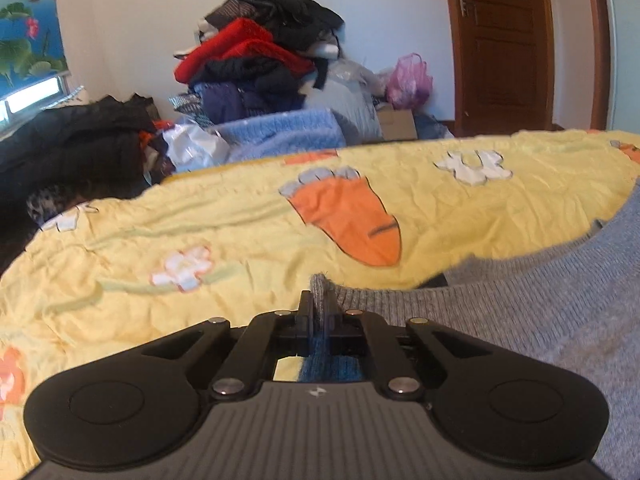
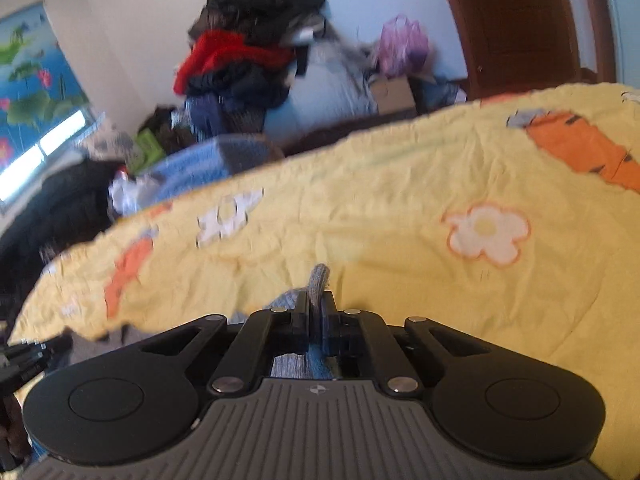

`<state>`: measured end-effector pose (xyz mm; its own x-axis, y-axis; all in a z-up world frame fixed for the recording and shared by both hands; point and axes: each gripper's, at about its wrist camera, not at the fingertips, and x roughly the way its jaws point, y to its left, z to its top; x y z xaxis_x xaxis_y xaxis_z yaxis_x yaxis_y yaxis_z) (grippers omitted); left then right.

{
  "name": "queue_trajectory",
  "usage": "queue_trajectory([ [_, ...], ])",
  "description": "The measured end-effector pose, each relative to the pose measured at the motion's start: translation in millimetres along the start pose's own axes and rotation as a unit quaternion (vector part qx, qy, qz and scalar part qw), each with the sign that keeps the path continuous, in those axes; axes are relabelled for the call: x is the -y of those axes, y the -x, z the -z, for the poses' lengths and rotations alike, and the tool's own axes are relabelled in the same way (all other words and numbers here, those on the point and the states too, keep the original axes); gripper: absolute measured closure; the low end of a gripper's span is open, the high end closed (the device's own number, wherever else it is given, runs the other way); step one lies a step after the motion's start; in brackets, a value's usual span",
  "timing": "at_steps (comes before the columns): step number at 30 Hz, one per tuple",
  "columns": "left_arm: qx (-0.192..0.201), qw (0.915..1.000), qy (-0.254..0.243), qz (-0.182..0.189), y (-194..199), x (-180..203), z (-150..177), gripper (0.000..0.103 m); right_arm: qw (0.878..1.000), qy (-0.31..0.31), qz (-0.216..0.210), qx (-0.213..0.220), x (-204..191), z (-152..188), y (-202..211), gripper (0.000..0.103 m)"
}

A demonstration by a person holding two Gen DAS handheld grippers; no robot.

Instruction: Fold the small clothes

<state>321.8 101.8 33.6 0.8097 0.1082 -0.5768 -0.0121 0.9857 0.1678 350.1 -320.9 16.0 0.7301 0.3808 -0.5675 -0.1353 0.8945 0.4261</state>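
Observation:
A grey knitted garment [image 1: 520, 304] lies on the yellow quilt [image 1: 200, 240] and spreads to the right in the left wrist view. My left gripper [image 1: 319, 304] is shut on its near edge, and a pinched fold of grey knit sticks up between the fingers. In the right wrist view my right gripper [image 2: 318, 304] is shut on another edge of the grey knitted garment [image 2: 319, 280], with a tuft of it poking up above the fingers. Blue knit shows under both grippers. The rest of the garment is hidden below the right gripper.
The yellow quilt [image 2: 400, 200] has orange carrot and white flower prints. Beyond it rises a tall pile of clothes [image 1: 260, 52], with a light blue blanket [image 1: 288, 132], a pink plastic bag [image 1: 410, 80] and a brown door [image 1: 504, 40]. Dark clothes [image 1: 72, 148] lie at the left.

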Motion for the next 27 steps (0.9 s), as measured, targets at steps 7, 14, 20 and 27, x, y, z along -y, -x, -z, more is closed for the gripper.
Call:
queue_trajectory([
  [7, -0.045, 0.9981, -0.017, -0.038, -35, 9, 9, 0.098, 0.998, -0.050, 0.036, -0.013, 20, 9, -23, 0.089],
  [14, 0.025, 0.9984, -0.020, -0.047, 37, 3, 15, 0.086, 0.997, -0.021, 0.050, 0.061, 5, 20, 31, 0.057],
  [20, 0.043, 0.9967, 0.001, 0.069, 87, 41, 23, 0.066, 0.997, 0.078, 0.000, 0.019, -54, 55, 57, 0.056],
  [27, -0.026, 0.9941, 0.040, 0.097, 43, 60, 55, 0.059, 0.986, 0.143, 0.088, -0.004, -56, 85, 24, 0.050],
])
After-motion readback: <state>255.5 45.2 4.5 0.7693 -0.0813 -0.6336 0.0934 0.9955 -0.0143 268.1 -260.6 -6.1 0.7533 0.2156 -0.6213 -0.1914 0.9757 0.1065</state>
